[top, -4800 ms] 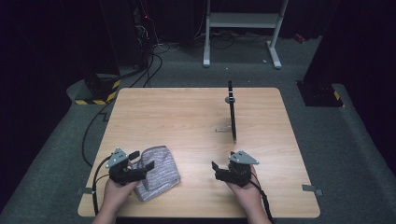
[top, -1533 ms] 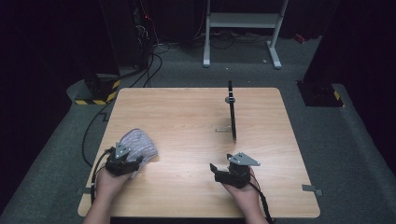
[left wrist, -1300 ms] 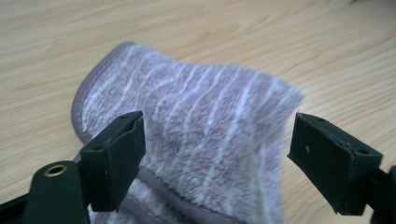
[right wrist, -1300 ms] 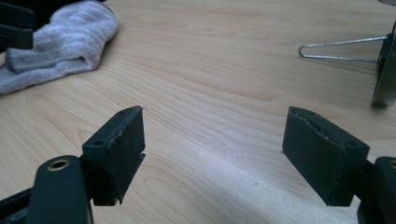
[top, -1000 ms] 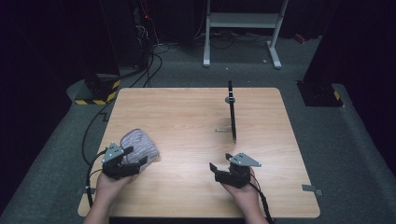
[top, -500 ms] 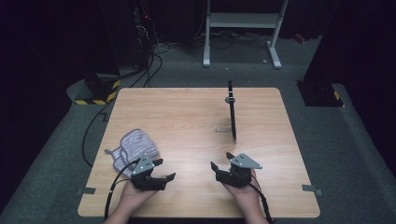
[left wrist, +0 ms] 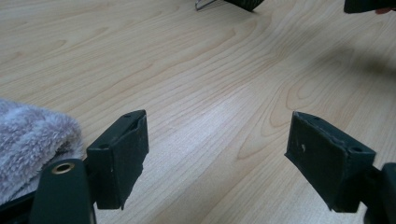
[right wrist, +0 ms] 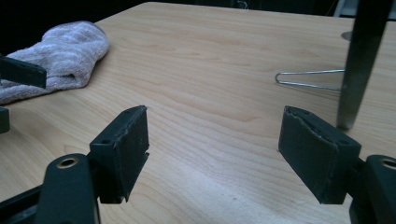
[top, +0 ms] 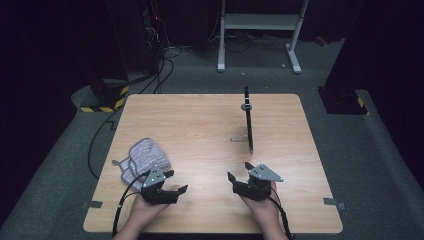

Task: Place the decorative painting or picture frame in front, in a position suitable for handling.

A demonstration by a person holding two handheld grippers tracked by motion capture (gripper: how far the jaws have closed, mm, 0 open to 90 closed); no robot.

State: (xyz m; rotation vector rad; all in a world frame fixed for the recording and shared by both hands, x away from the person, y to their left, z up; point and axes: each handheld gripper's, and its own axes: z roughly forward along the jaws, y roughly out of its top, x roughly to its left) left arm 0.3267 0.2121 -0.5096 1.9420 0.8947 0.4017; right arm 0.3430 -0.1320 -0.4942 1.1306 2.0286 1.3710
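High view first: a person's two hands come in from the near edge of the wooden bench point(top: 210, 125), each holding a black gripper low over the boards. The left gripper point(top: 175, 182) sits just right of a folded grey striped towel point(top: 142, 159), which lies on the bench near its left edge, a small loop or tag poking out on its far left side; from above, gripper and cloth look close but apart, with nothing held. The left gripper view bears this out: its two black jaws stand wide apart over bare wood, and the fuzzy edge of the towel point(left wrist: 32, 144) shows just beside the left-hand jaw, outside the gap. A cable trails from this gripper back toward the person. The right gripper point(top: 239, 172), with its grey three-cornered plate on top, hovers at the near right part of the bench, well apart from the towel. In the right gripper view its jaws are likewise spread wide with nothing between them, and the towel point(right wrist: 56, 53) lies far off at the upper left. Beyond this gripper stands a thin black upright post point(top: 248, 120), rising from the bench right of centre, with a bent wire piece point(right wrist: 308, 78) lying flat on the wood at its foot. Around the bench the floor is grey carpet, with a white metal stand point(top: 260, 30) and loose cables at the back of the room.
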